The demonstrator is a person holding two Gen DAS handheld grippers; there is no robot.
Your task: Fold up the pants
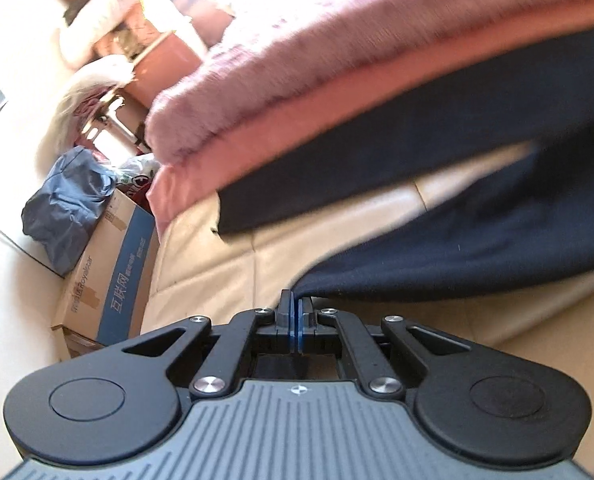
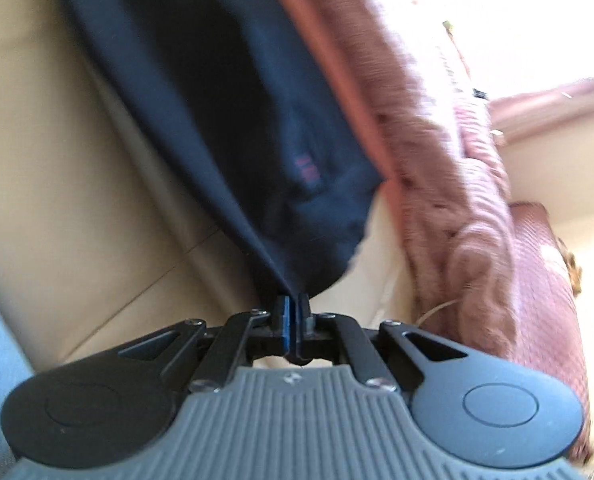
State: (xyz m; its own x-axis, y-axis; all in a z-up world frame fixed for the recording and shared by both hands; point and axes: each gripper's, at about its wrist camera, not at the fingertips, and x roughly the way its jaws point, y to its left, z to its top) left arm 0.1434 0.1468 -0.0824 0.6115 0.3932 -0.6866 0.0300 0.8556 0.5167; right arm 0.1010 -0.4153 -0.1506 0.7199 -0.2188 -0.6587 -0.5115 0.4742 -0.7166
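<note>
both grippers (image 1: 296, 300) (image 2: 293, 300) pinch pants (image 1: 437, 152) lengthwise

At lower left of the left wrist view we read "互联网" in white on the blue band of a cardboard box (image 1: 113, 276); "royalstar" runs along its brown side. Smaller print beside them is illegible. Red marks on the dark pants (image 2: 309, 172), right wrist view: too blurred to read.

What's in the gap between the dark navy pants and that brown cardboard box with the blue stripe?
In the left wrist view, only bare cream leather cushion separates the dark navy pants from the brown cardboard box.
</note>
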